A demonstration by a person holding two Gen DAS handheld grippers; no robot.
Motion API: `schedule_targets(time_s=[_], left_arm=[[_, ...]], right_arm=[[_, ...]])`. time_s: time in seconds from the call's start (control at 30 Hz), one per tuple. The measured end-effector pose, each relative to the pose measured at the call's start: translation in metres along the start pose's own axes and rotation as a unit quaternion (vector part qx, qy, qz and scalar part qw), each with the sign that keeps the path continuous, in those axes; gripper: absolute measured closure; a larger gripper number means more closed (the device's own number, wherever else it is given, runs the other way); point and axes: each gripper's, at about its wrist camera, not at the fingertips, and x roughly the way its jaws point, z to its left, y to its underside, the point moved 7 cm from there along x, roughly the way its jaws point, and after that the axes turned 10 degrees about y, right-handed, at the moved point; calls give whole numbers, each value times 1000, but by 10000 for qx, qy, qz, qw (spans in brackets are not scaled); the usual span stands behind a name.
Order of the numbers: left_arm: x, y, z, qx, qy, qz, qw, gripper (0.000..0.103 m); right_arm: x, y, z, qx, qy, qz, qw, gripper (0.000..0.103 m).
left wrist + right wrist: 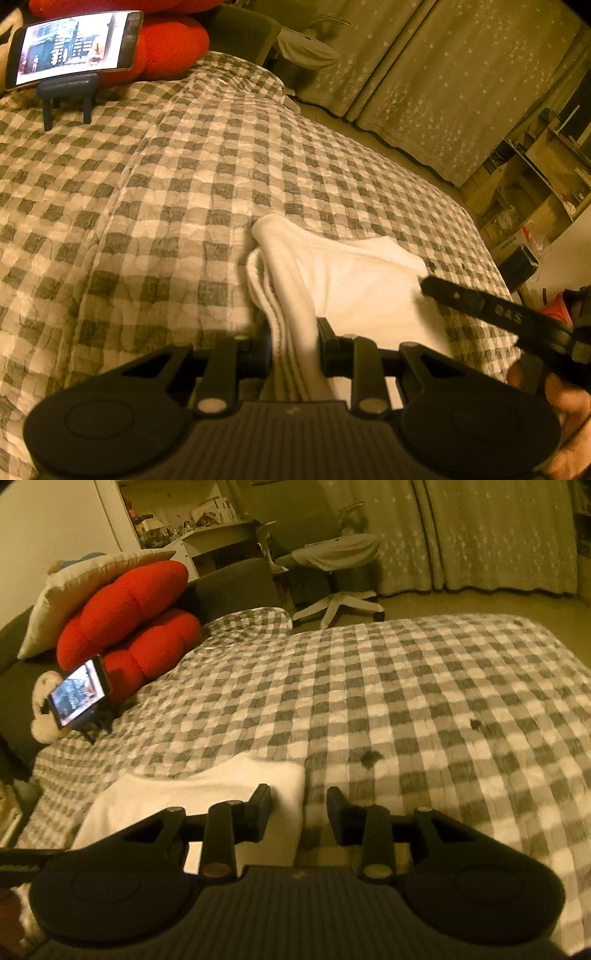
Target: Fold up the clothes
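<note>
A folded white garment [362, 288] lies on the grey-and-white checked bedspread [166, 184]. My left gripper [295, 350] is shut on its bunched near edge, and the cloth fills the gap between the fingers. One black finger [480, 304] of the right gripper reaches over the garment's right corner, with a hand [565, 406] behind it. In the right wrist view my right gripper [299, 808] stands open low over the bed. Its left finger [260, 805] is over the white garment [207, 794] and the right finger is over bare bedspread [406, 701]. Nothing is pinched between them.
A phone [79, 696] with a lit screen stands on a small stand at the bed's far left, in front of red cushions [125, 627] and a pale pillow. An office chair [332, 565] and curtains stand beyond the bed. Shelves [535, 177] stand along the right wall.
</note>
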Motion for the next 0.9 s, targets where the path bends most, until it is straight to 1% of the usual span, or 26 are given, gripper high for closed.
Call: schedule_targets(time_s=[0.17, 0.37, 0.47, 0.63, 0.7, 0.77, 0.9], left_arm=[[-1, 0, -1, 4, -4, -1, 10000, 78], [-1, 0, 0, -6, 4, 4, 10000, 77], [-1, -1, 1, -28, 18, 3, 10000, 77], [0, -2, 2, -24, 14, 2, 10000, 77], [0, -2, 2, -36, 22, 2, 10000, 77], [-1, -2, 3, -36, 26, 2, 10000, 77], [0, -2, 2, -14, 15, -1, 10000, 77]], right_arm=[[-12, 7, 7, -127, -175, 47, 9998, 65], [-12, 18, 4, -111, -288, 341, 9989, 65], [-14, 21, 3, -129, -344, 409, 9985, 64], [-20, 27, 6, -107, -590, 518, 9969, 63], [-22, 31, 9, -109, -808, 621, 9947, 63], [-23, 35, 10, -3, -1032, 741, 9919, 62], [-22, 34, 2, 317, -1212, 841, 9886, 64]])
